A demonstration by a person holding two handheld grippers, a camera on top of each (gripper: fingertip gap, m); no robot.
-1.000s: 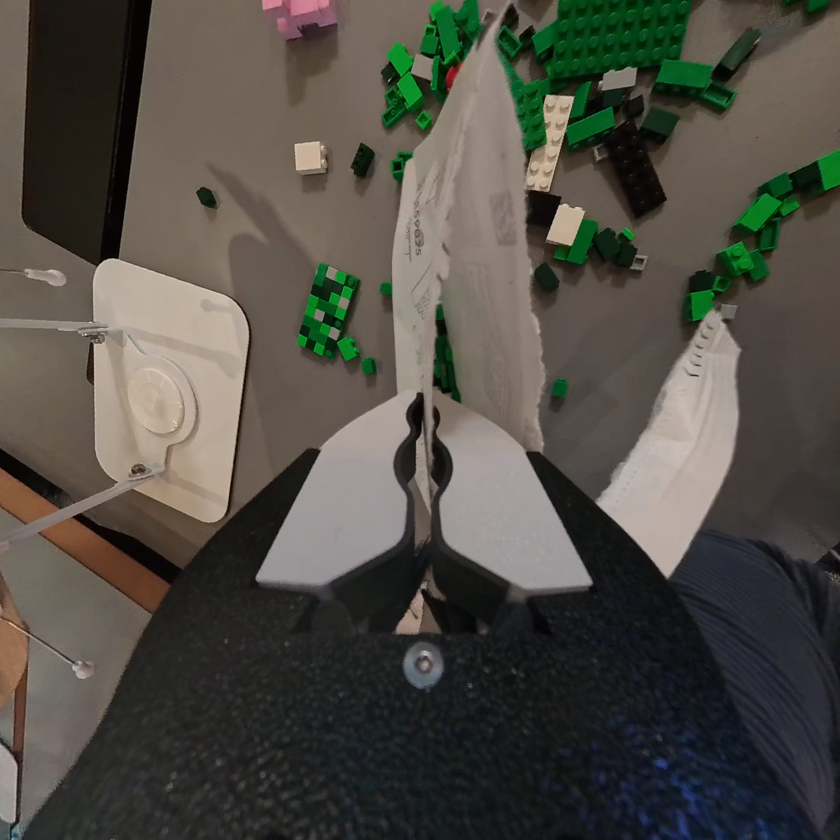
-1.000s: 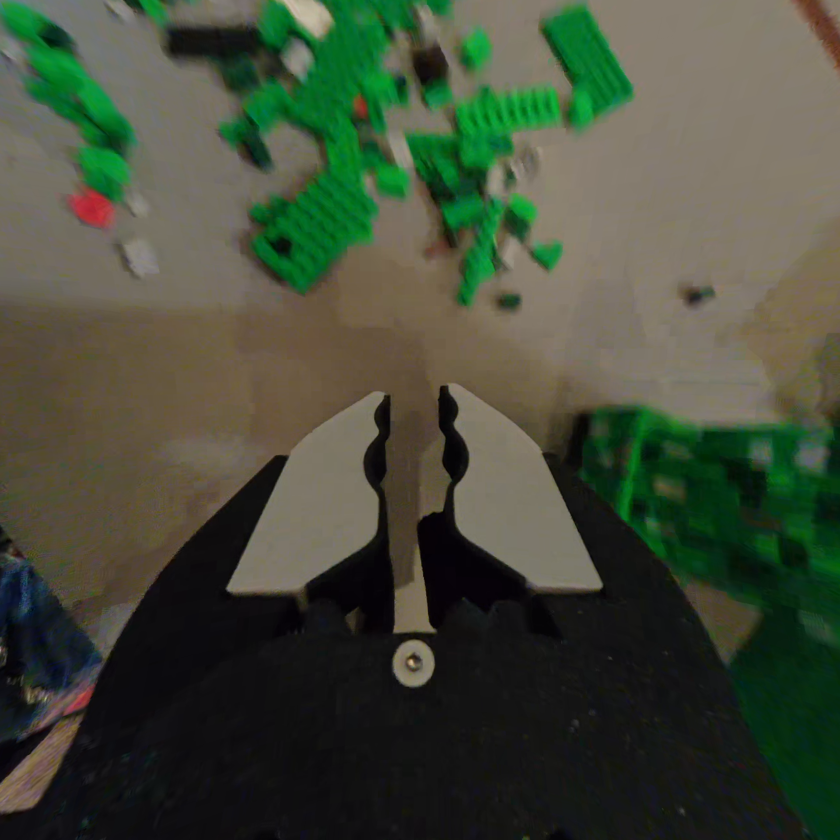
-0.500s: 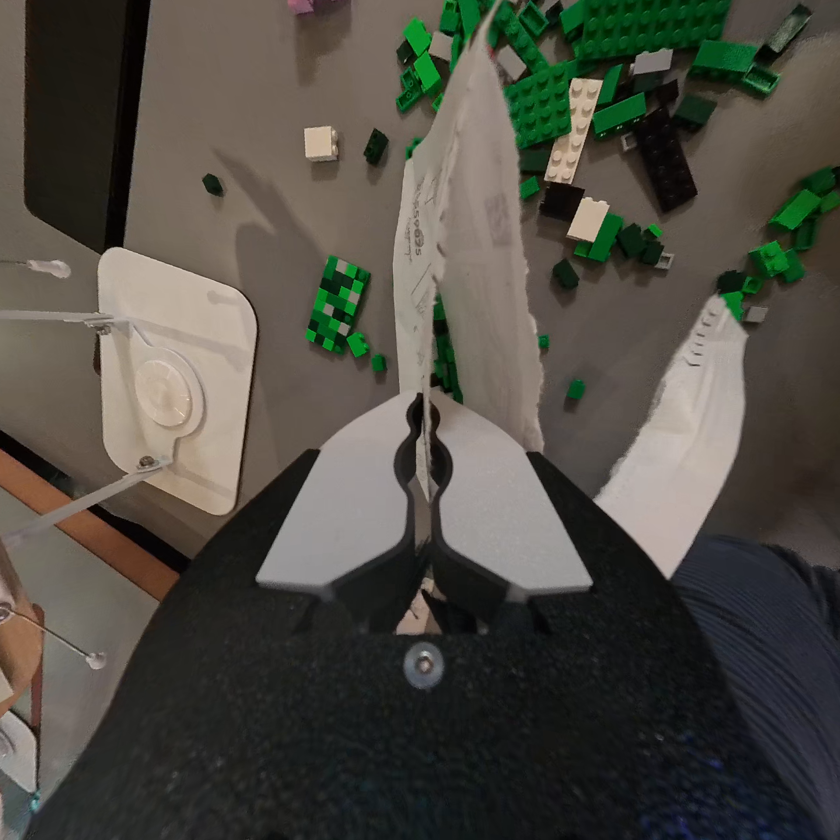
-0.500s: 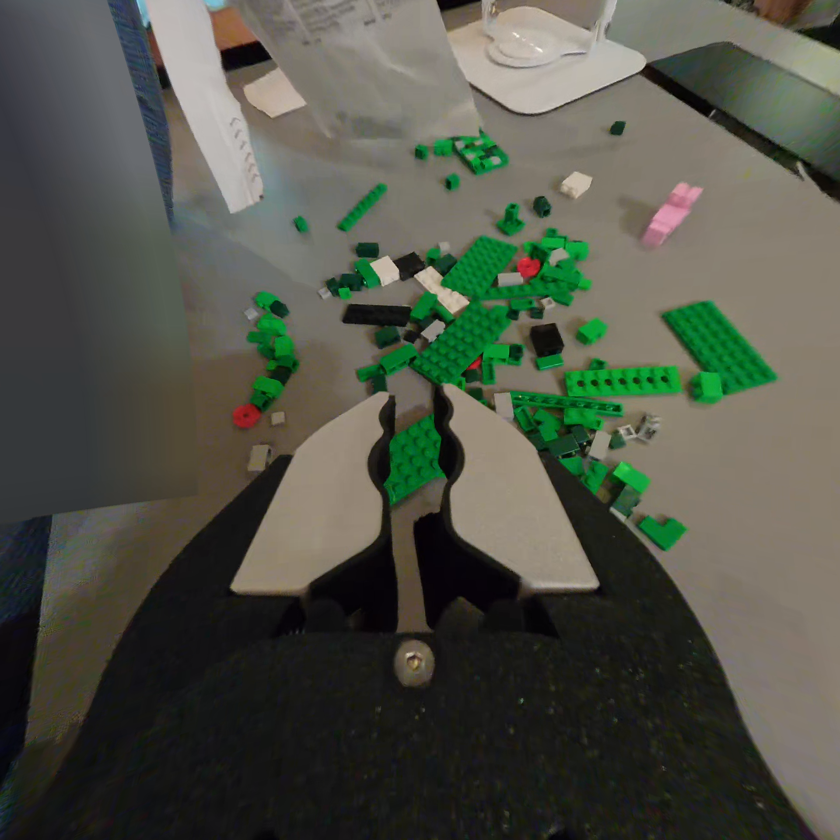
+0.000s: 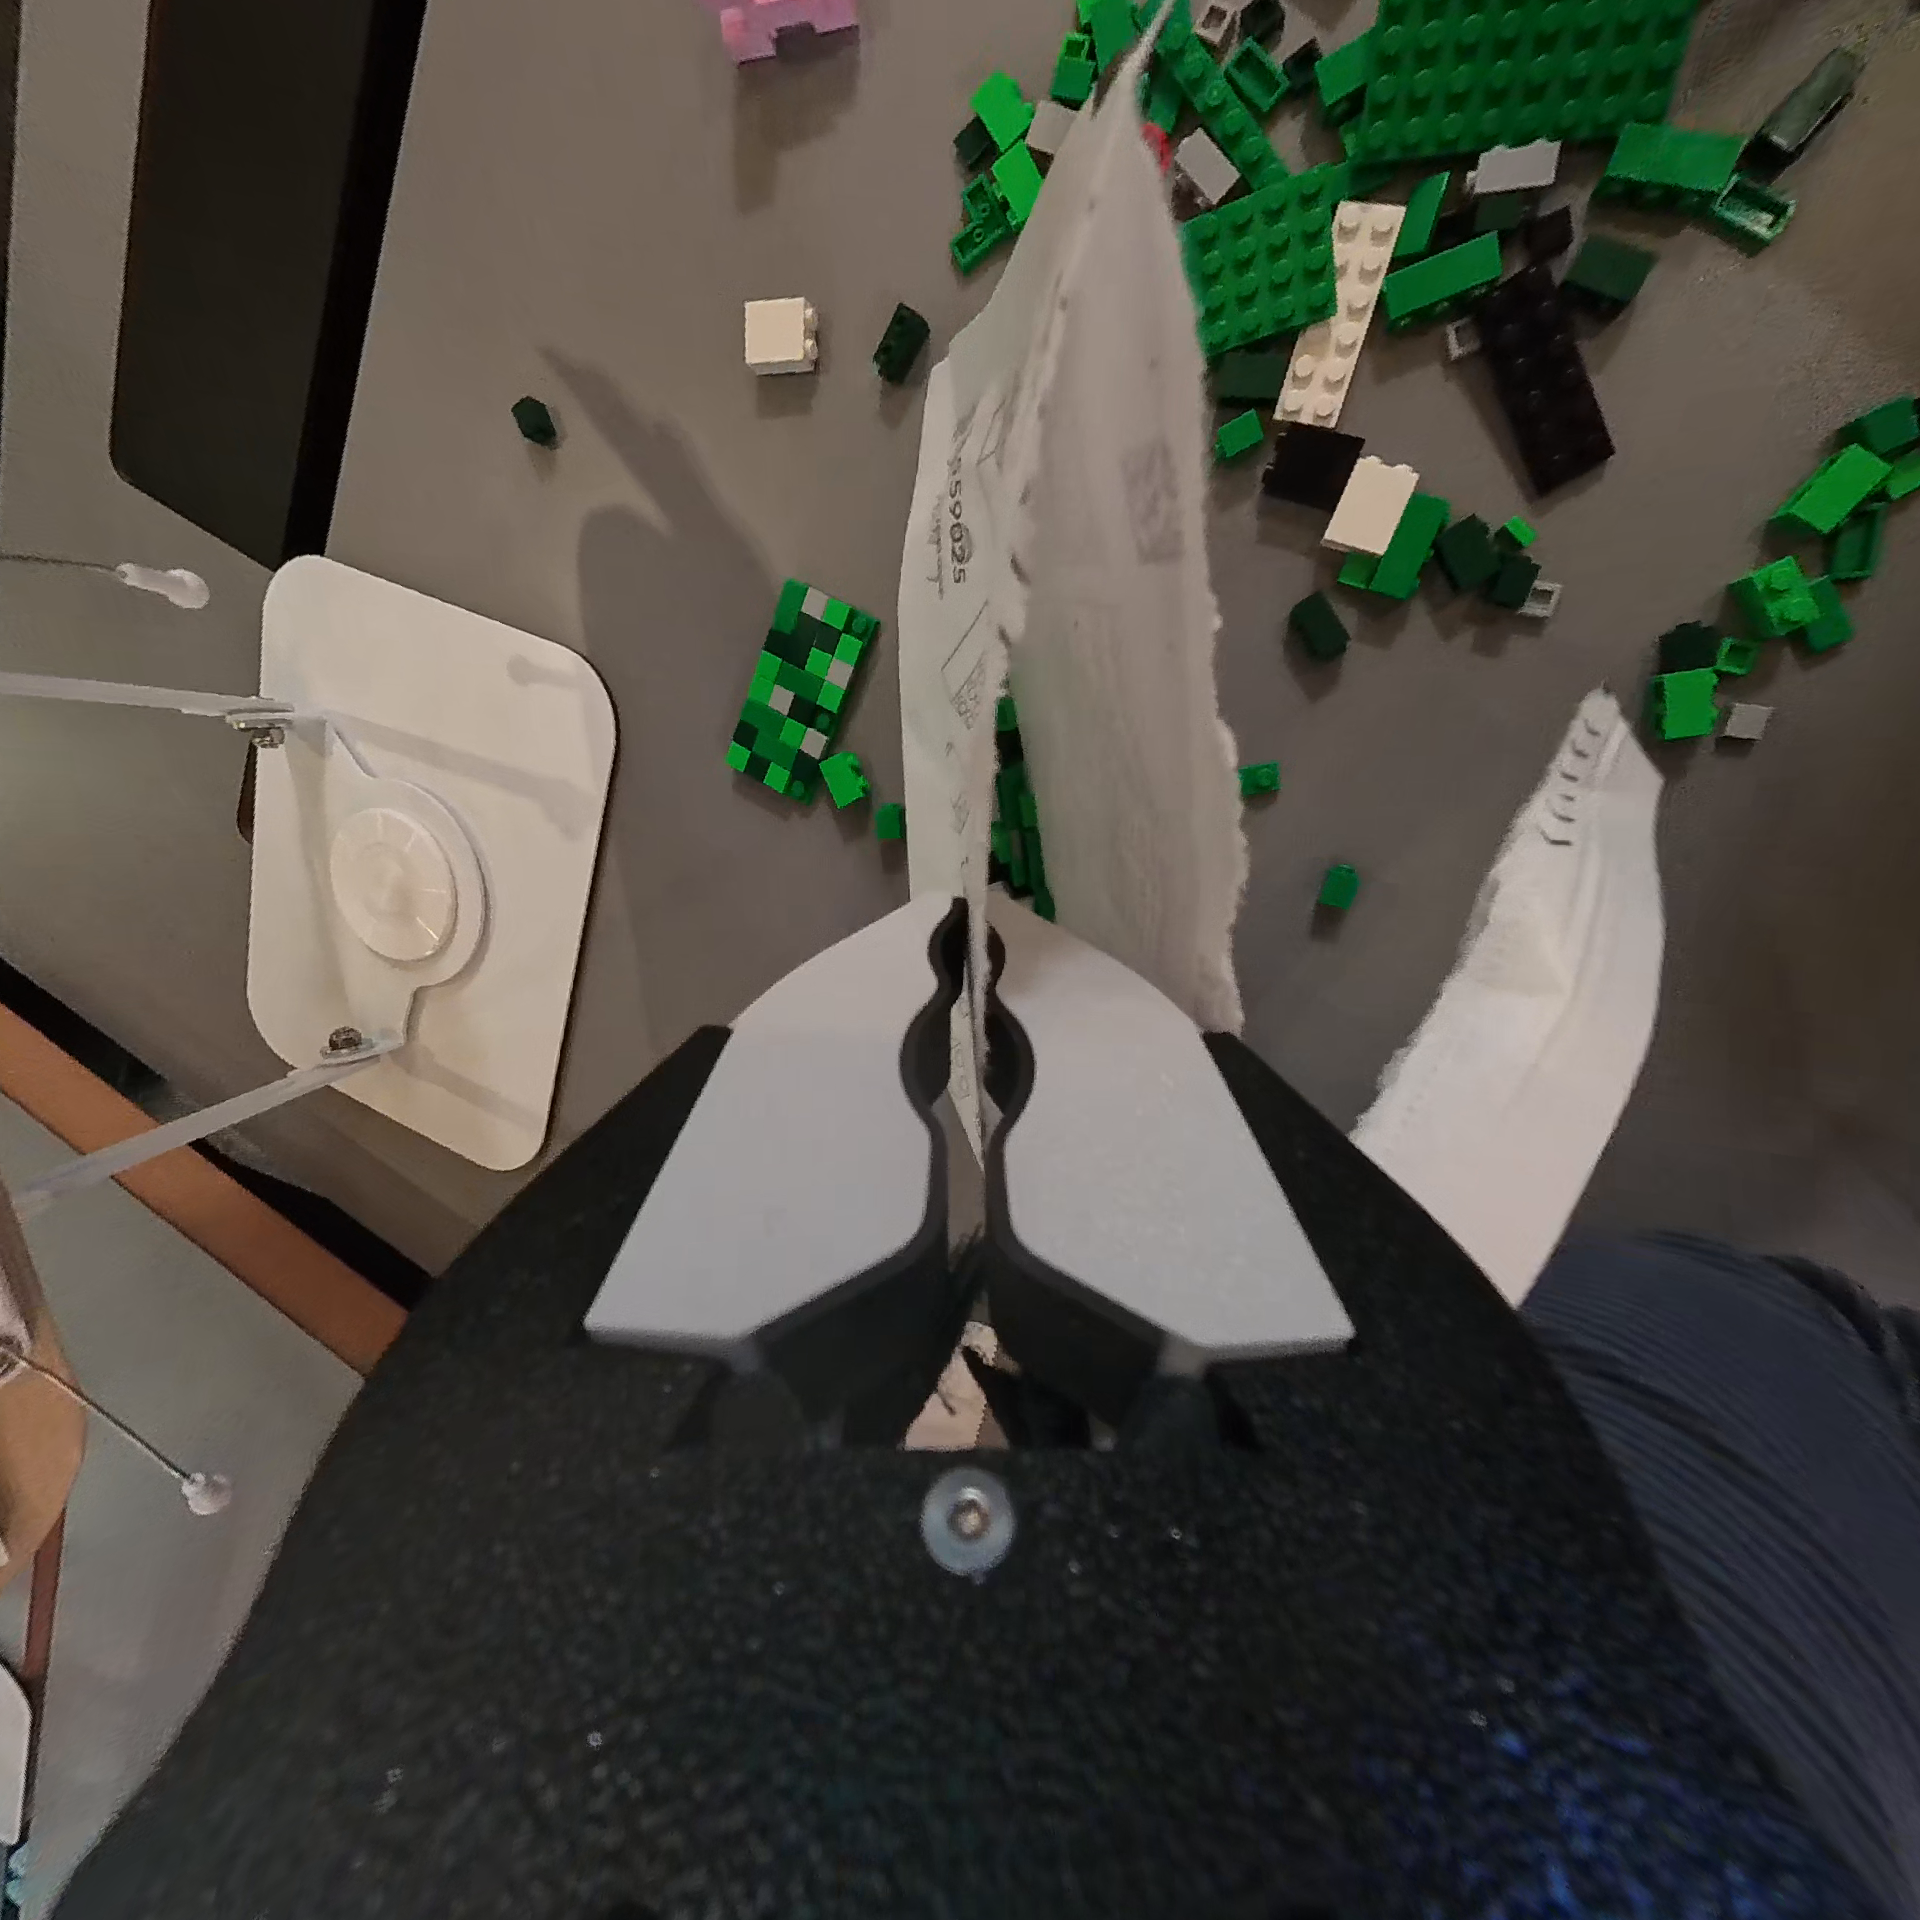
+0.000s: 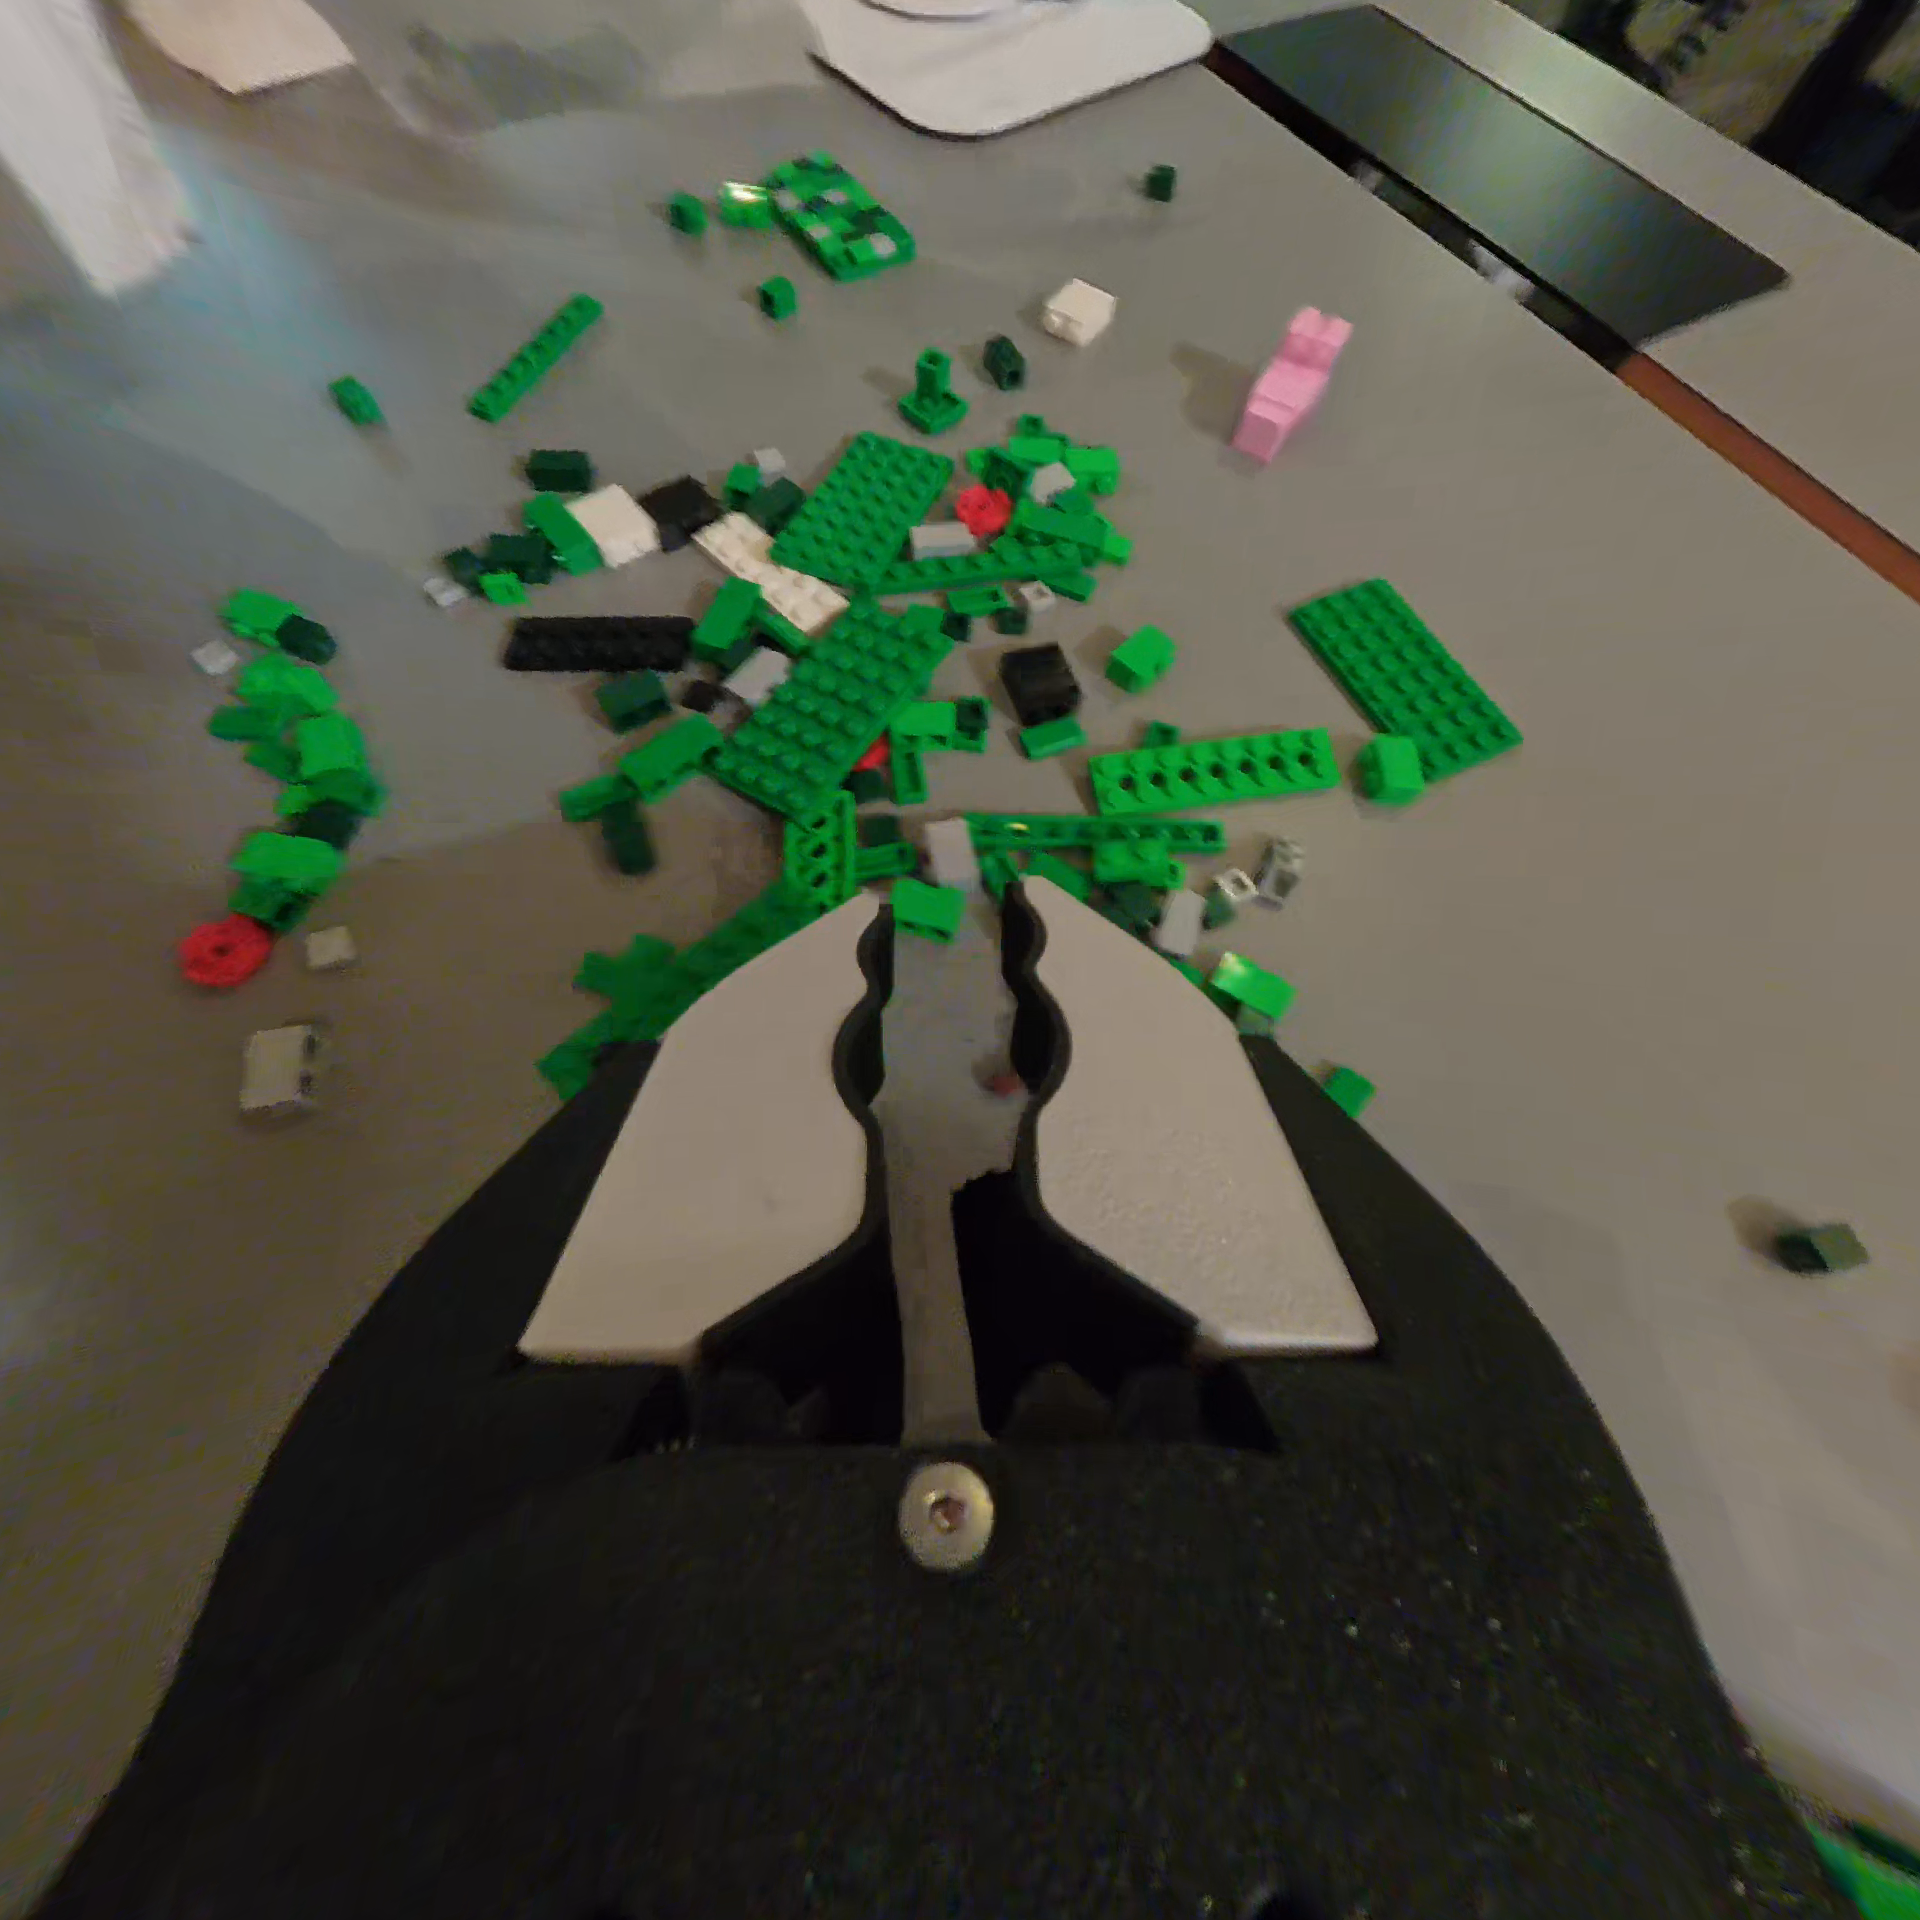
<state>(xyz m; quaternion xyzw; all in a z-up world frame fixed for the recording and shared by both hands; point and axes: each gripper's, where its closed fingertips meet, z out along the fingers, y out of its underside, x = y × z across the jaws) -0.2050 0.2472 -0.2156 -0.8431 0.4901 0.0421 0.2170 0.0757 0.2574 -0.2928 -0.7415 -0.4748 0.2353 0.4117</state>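
My left gripper (image 5: 971,914) is shut on the edge of a torn white paper bag (image 5: 1101,623), which hangs from it above the grey table (image 5: 623,312). Loose green, black and white bricks (image 5: 1351,260) lie scattered under the bag. My right gripper (image 6: 940,914) is slightly open and empty, low over the near edge of the brick pile (image 6: 831,707). A small green brick (image 6: 928,909) on the table shows through the gap between its jaws. The bag is only a blur at the top of the right wrist view (image 6: 499,62).
A white stand base (image 5: 416,862) and a black panel (image 5: 239,260) sit at the table's left. A white paper strip (image 5: 1538,987) hangs beside a dark blue sleeve (image 5: 1714,1455). A pink brick piece (image 6: 1288,384), a red round piece (image 6: 221,951) and a green plate (image 6: 1403,675) lie apart from the pile. Some 30 cm of space lies between my two pairs of fingers. The red round piece (image 6: 221,951) is closer to my right gripper, around 15 cm from its tips; the left tips are 25 cm off.
My right gripper has swung from a blurred look down at the table to a low, forward position closer to the pile. My left gripper keeps hold of the bag and has drifted slightly.
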